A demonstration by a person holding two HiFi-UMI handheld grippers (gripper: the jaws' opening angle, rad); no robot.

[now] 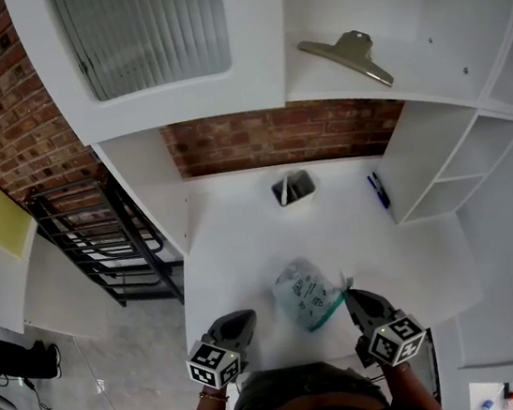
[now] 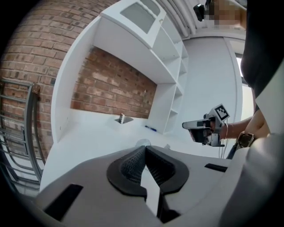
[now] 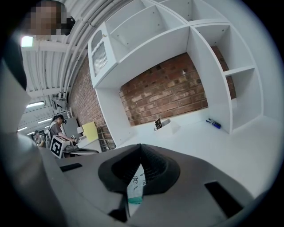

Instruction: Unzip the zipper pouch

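Clear, crinkly plastic zipper pouch with a teal zip edge (image 1: pixel 305 295) lies on the person's side of the small white open box (image 1: pixel 293 187). It is probably light, limp and slippery. The right gripper (image 1: pixel 355 299) pinches its teal corner. The left gripper (image 1: pixel 240 322), closed and empty, would best take the zip edge.

Zipper pouch (image 1: pixel 307 294) on desk (image 1: pixel 244 248), near front edge, between left gripper (image 1: pixel 244 318) and right gripper (image 1: pixel 350 296); pouch corner in right jaws. Container (image 1: pixel 293 187) behind, before brick wall (image 1: pixel 275 137). Pen (image 1: pixel 378 190) back right. Bulldog clip (image 1: pixel 346 56) on shelf (image 1: pixel 427 71) above. Rack (image 1: pixel 100 240) left of desk.
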